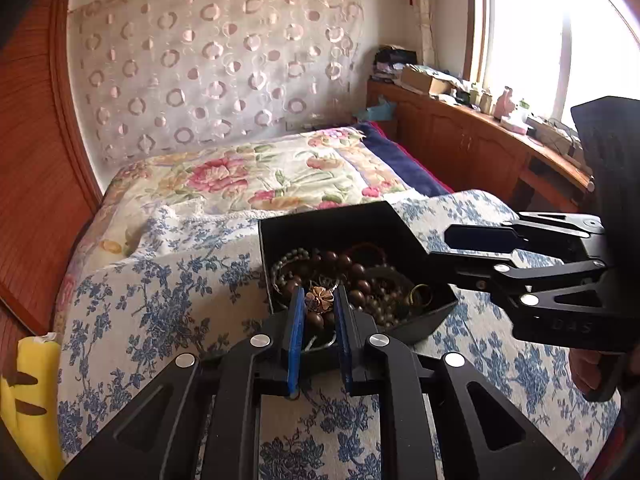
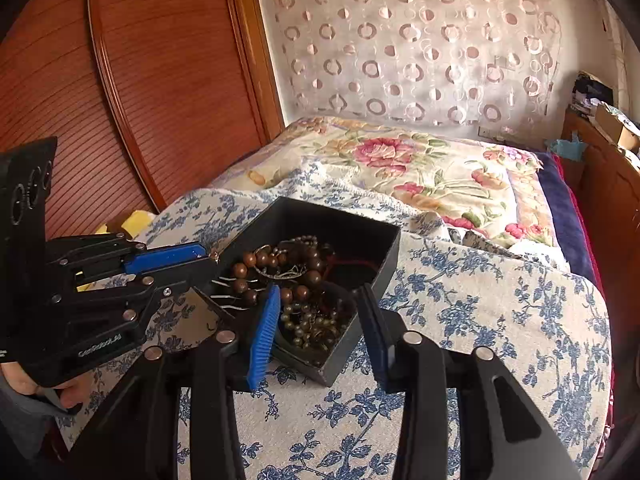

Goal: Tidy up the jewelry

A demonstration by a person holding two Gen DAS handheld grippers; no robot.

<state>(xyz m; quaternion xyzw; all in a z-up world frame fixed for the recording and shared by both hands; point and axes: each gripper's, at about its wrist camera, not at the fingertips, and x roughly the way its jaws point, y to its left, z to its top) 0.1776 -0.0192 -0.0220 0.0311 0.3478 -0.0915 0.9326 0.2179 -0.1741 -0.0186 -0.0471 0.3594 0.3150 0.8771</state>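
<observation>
The left gripper (image 1: 319, 312) has its jaws pinched on a small bronze flower-shaped ornament (image 1: 319, 299), holding it right at the blue tips, just above the near edge of the black box (image 1: 340, 220). From the right wrist view thin metal prongs (image 2: 224, 282) trail under those jaws, so this looks like a hair comb or pin, its long axis running down and away from the tips toward the box, though I can't tell for certain that the prongs and the flower are one piece.

The box sits on the blue-flowered cover of the bed (image 1: 160, 300), packed with a tangle of brown wooden beads (image 1: 352, 268), smaller dull beads (image 2: 316, 324) and a ring or two.

The right gripper (image 2: 318, 308) is spread, nothing between its pads, the jaws straddling the near corner of the box: one pad inside over the small beads, the other outside the wall.

So the piece lies straight ahead of the left jaws and off to the left of the right ones. The left hand is plainly the nearer; it already has it. My read: the coming move turns on lifting that ornament clear without dragging bead strands, with the right jaws placed to steady the box.
</observation>
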